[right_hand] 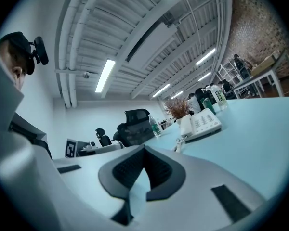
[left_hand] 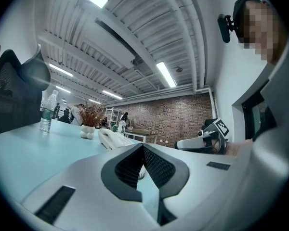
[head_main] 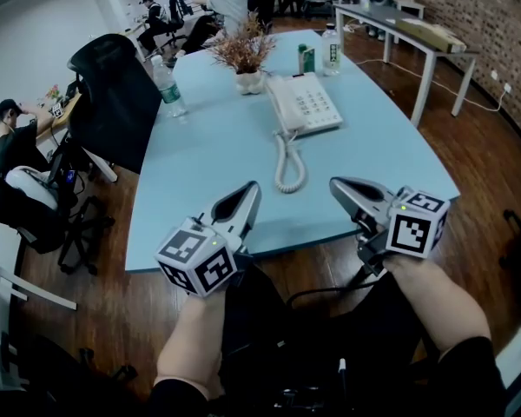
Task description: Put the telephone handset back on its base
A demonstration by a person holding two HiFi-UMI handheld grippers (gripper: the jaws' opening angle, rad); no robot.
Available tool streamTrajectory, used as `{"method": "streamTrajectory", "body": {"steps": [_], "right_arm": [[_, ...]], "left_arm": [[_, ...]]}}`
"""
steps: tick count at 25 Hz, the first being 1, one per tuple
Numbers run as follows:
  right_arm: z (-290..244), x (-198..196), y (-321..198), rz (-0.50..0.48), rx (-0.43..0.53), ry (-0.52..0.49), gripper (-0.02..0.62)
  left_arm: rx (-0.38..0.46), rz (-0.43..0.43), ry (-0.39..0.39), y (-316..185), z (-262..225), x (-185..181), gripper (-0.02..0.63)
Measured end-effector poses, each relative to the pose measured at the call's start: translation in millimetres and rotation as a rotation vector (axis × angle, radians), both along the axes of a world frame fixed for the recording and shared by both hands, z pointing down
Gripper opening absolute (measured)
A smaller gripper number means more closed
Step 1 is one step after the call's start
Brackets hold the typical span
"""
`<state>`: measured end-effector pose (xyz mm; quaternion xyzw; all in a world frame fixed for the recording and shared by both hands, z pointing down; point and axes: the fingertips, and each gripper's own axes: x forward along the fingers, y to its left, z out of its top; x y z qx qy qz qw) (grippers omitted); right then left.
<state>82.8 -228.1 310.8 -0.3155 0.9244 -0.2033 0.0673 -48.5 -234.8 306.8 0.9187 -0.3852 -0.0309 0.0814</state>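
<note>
2 empty claws wait while the handset [head_main: 280, 104] seems to sit on its base [head_main: 317, 104].
The left claw [head_main: 250, 189] and the right claw [head_main: 339, 185] are both pressed together and pinch nothing. They point level at the near edge of the blue desk [head_main: 200, 172]. The white phone is well apart from them, farther up the desk. Its handset lies along the left side of the base, and the curly cord [head_main: 288, 165] trails down toward the claws. I think the job is either done or not begun, because no claw is near the phone. If the handset is not sitting right, 1 claw must reach over, spread, and press it down flat.
</note>
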Motion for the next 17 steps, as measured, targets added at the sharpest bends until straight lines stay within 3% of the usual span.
{"method": "streamTrajectory", "body": {"steps": [17], "right_arm": [[2.9, 1.7, 1.2, -0.007, -0.014, -0.024, 0.004]], "left_arm": [[-0.003, -0.01, 0.003, 0.2, 0.2, -2.0, -0.003]]}}
